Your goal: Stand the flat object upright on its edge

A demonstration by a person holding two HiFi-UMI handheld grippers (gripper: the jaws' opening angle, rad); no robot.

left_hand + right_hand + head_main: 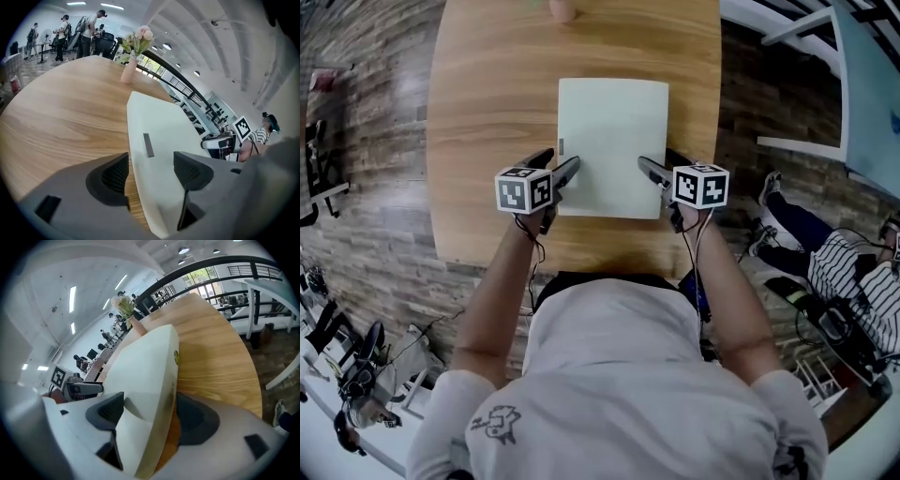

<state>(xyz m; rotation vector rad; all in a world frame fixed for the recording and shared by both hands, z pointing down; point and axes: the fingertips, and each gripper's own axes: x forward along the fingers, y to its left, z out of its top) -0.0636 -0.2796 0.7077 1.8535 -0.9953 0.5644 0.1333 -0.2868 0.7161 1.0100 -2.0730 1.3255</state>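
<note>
1. The pale panel [614, 141] lies flat on the counter [487, 94], its long sides running away from the person. A vase [129, 70] stands well beyond its far end.
2. The left tool [564, 157] sits at the panel's near-left corner. Its jaws are spread wide and straddle the left edge, 1 pad over bare wood and 1 over the panel top, neither pressing.
3. The right tool [656, 159] mirrors it at the near-right corner, its jaws also apart. The right edge runs between its pads, with 1 pad above the top face and 1 just beside the rim. Whether that outer pad touches the rim cannot be told.
4. Step in hand, as I judge it: both tools are placed for a grasp and nothing is held or raised yet.
5. The next move likely calls for both tools to catch the 2 side edges evenly. They would then tip the panel up about 1 edge and keep the lower edge from sliding on the smooth wood.
</note>
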